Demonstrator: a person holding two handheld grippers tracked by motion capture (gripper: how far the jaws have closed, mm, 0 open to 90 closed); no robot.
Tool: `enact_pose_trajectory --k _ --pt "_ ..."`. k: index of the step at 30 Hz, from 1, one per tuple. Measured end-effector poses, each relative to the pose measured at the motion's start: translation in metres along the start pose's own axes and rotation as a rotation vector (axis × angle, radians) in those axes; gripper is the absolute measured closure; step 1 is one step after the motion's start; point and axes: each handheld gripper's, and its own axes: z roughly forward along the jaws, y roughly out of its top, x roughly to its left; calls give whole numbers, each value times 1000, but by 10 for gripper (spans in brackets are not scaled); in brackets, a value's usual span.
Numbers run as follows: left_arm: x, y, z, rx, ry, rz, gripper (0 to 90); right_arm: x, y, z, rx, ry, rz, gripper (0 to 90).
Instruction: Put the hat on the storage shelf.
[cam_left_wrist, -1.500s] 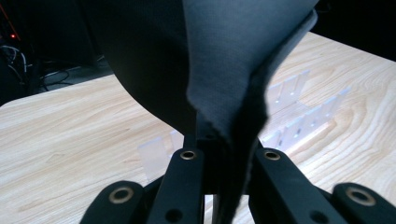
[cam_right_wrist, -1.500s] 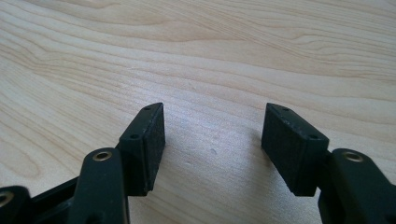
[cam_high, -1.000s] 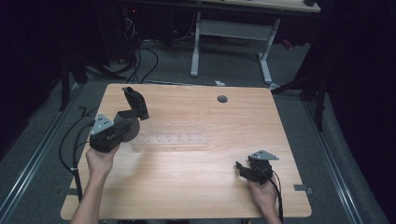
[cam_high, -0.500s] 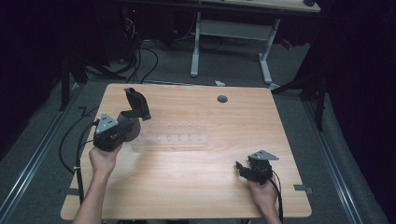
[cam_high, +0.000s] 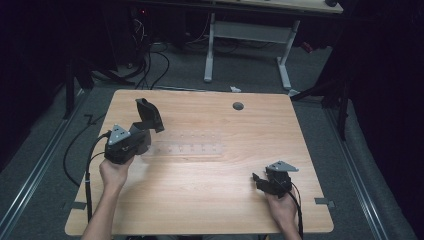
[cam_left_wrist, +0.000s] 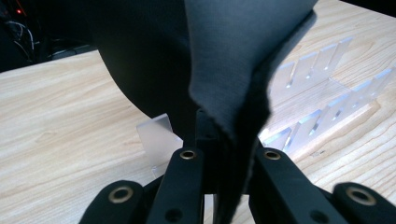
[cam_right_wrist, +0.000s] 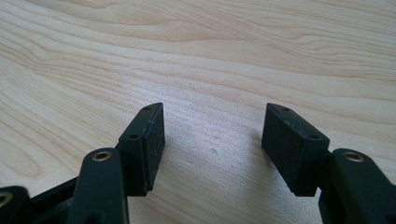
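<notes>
pale woodgrain table (cam_high: 210, 200); black cloth (cam_left_wrist: 224, 60); clear rack (cam_high: 187, 148)

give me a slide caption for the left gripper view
Left gripper pinching a dark fabric piece above a clear slotted rack.

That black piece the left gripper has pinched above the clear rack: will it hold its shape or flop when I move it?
The black piece looks like thin felt or fabric: its edge is fuzzy and folds between the jaws of the left gripper, so it is probably floppy. Yet it stands up above the clear rack unsupported, so it likely has some stiffness. Probably light.
</notes>
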Motion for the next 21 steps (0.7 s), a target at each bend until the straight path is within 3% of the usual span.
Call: enact_pose_trajectory --k 4,15,18,21 --pt "3 -3 0 -3 2 -29 850 0 0 0 0 0 0 398" --pt "5 -7 -3 18 12 -62 792 0 0 0 -1 0 -1 398" --pt "5 -6 -5 18 18 -71 740 0 0 0 0 -1 -1 398" --pt "5 -4 -7 15 28 -73 634 0 0 0 0 0 0 398"
